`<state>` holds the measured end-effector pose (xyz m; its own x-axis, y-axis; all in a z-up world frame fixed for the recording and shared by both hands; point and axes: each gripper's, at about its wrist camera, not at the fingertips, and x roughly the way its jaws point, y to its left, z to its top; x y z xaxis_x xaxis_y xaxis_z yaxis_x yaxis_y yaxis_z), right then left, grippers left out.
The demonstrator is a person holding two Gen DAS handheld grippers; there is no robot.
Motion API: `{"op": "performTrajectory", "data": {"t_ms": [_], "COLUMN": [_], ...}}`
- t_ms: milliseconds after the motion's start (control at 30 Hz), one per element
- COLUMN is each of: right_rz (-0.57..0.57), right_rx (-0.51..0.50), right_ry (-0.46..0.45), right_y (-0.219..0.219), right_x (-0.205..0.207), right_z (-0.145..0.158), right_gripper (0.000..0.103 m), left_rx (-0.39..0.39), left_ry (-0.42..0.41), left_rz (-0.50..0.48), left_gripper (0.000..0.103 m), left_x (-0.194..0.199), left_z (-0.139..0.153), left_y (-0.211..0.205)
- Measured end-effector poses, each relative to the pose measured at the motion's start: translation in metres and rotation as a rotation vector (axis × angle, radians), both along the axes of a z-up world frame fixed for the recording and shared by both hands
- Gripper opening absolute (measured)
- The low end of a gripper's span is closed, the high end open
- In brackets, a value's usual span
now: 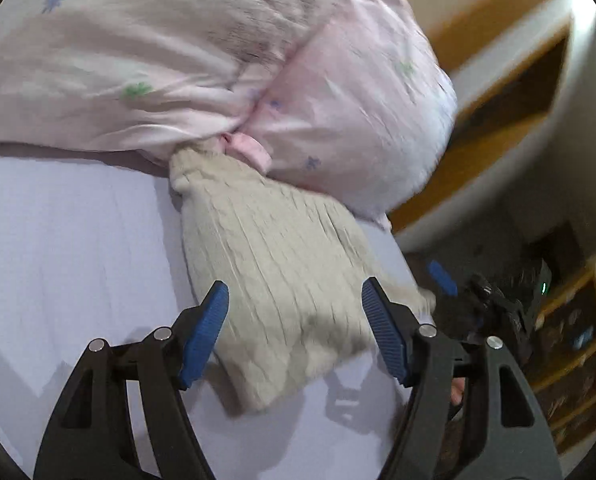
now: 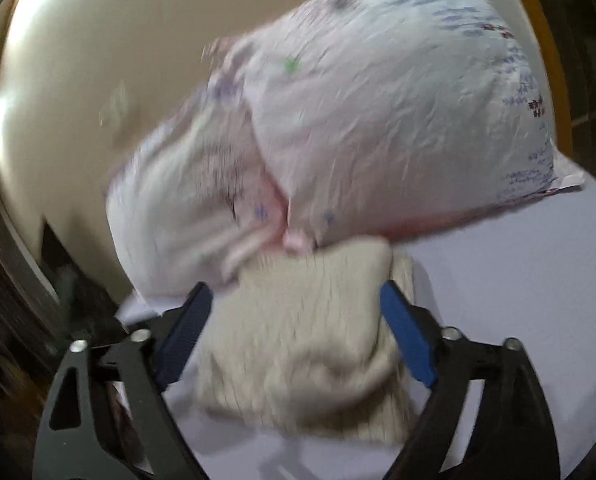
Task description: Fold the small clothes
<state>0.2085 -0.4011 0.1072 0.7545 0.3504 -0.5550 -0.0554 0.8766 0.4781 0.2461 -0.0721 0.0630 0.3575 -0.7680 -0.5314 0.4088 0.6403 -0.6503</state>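
On the lilac sheet (image 1: 78, 240), both the left gripper (image 1: 296, 332) and right gripper (image 2: 294, 332) stand spread over the beige cable-knit garment (image 1: 274, 280); each should pinch a near corner cleanly before folding.

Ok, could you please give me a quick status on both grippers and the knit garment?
Left gripper open, right gripper open, both empty. Beige knit garment flat on the sheet, below both. Pink pillow overlaps its far end.
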Motion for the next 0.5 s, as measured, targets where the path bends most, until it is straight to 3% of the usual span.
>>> {"op": "performTrajectory", "data": {"t_ms": [100,133,167,233,333,433,500], "right_rz": [0.025,0.021,0.003,-0.018,-0.082,-0.073,-0.062], "right_rx": [-0.102,-0.148,-0.181,-0.149,-0.106,-0.029,-0.010], "right_ry": [0.095,0.137,0.183,0.214,0.281,0.347,0.306], "right_y": [0.020,0.024,0.026,0.020,0.003,-0.009,-0.009], "right_x": [-0.003,0.000,0.001,-0.005,-0.024,-0.038,-0.042], "right_z": [-0.011,-0.018,-0.027,-0.039,-0.056,-0.074,-0.060], "right_gripper": [0.068,0.037,0.019,0.018,0.016,0.016,0.025], "left_rx": [0.011,0.061,0.109,0.209,0.321,0.335,0.334], "left_ry": [-0.067,-0.122,-0.158,-0.194,-0.090,-0.080,-0.075], "left_rz": [-0.104,-0.133,-0.152,-0.186,-0.251,-0.271,-0.271], "left_gripper": [0.069,0.069,0.069,0.069,0.063,0.059,0.059], "left_x": [-0.031,-0.042,-0.053,-0.066,-0.063,-0.063,-0.063], "left_z": [0.007,0.008,0.010,0.002,-0.029,-0.035,-0.034], "left_y": [-0.014,-0.029,-0.037,-0.055,-0.078,-0.075,-0.075]}}
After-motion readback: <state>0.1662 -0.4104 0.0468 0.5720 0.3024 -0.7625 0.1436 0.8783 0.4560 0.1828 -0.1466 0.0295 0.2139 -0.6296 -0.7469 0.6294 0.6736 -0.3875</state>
